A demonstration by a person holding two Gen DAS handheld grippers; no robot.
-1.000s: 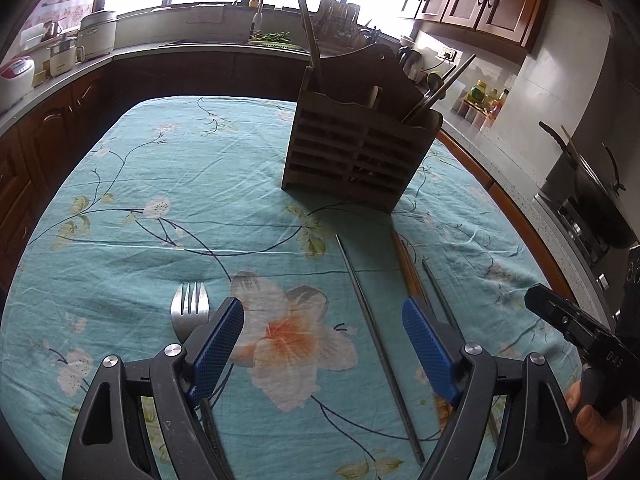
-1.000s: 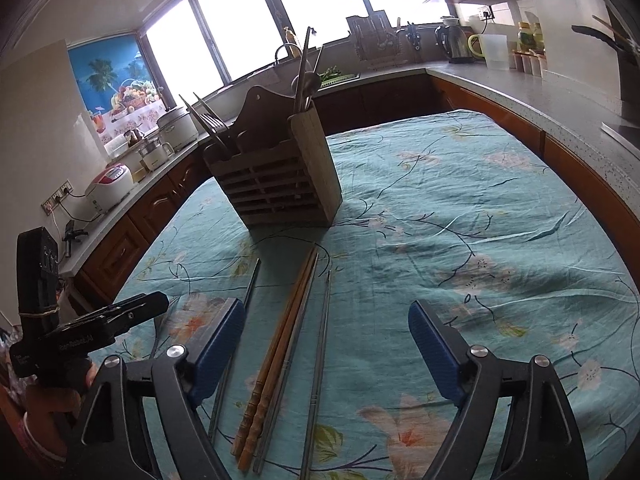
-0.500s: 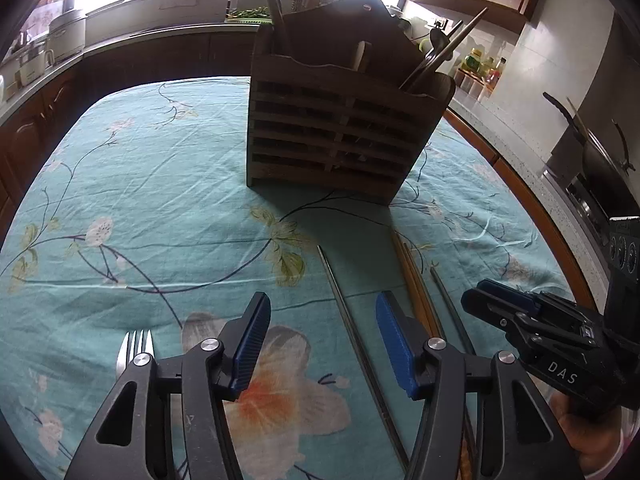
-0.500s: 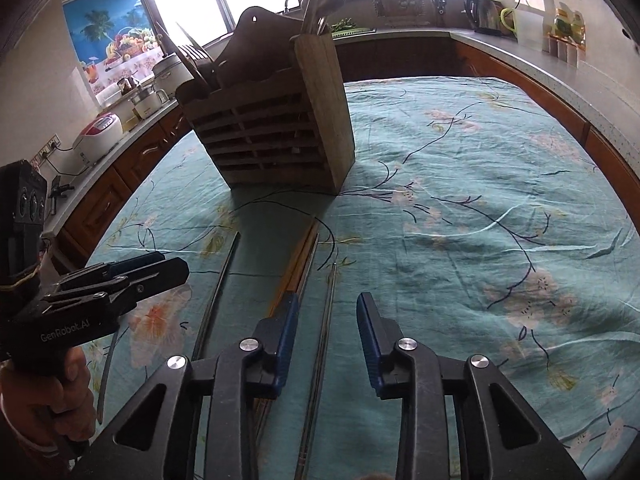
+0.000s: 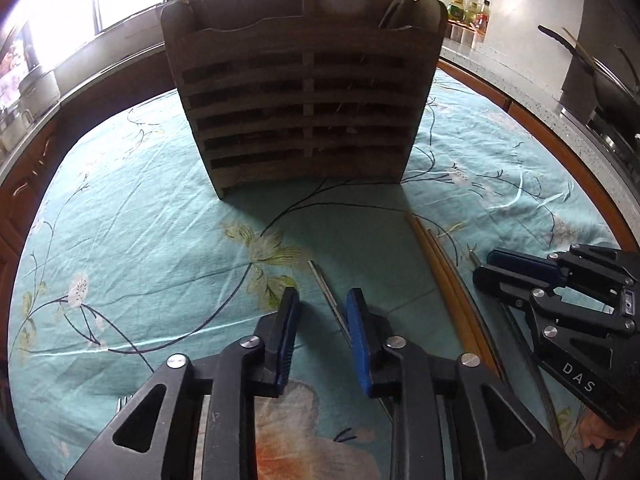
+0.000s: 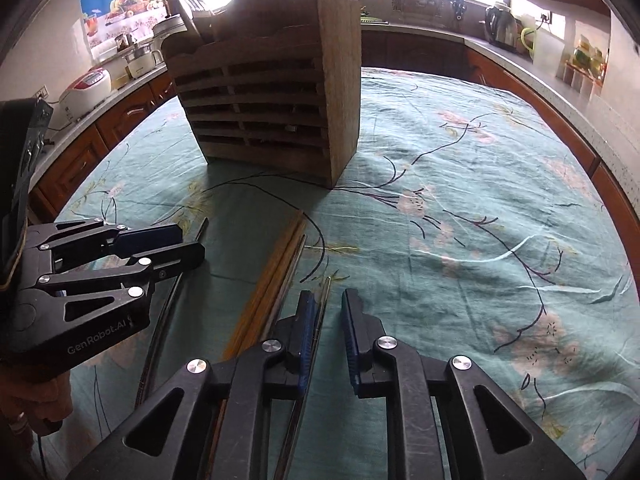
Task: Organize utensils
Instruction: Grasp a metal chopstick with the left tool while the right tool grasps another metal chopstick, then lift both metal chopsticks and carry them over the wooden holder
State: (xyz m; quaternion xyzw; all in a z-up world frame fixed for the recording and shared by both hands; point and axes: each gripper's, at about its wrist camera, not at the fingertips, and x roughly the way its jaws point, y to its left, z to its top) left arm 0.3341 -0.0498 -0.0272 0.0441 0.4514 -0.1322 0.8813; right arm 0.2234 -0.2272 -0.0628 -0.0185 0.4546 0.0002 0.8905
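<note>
A slatted wooden utensil holder (image 5: pixel 304 112) stands on the floral teal tablecloth (image 5: pixel 140 208), with utensils in its back slots; it also shows in the right wrist view (image 6: pixel 272 112). My left gripper (image 5: pixel 322 304) is low over a metal chopstick (image 5: pixel 326 288), its jaws narrowed around it with a gap left. My right gripper (image 6: pixel 326 308) is likewise narrowed around another metal chopstick (image 6: pixel 324 300). A pair of wooden chopsticks (image 5: pixel 444 272) lies between them, also seen in the right wrist view (image 6: pixel 276 276).
A fork's tines (image 5: pixel 124 402) peek out under my left gripper's body. Kitchen counters ring the table, with a rice cooker (image 6: pixel 86 84), a kettle (image 6: pixel 500 26) and a wok (image 5: pixel 608 88) on them.
Both grippers have moved forward and down toward the holder and the chopsticks. Both sets of jaws have narrowed from wide open to a small gap.
</note>
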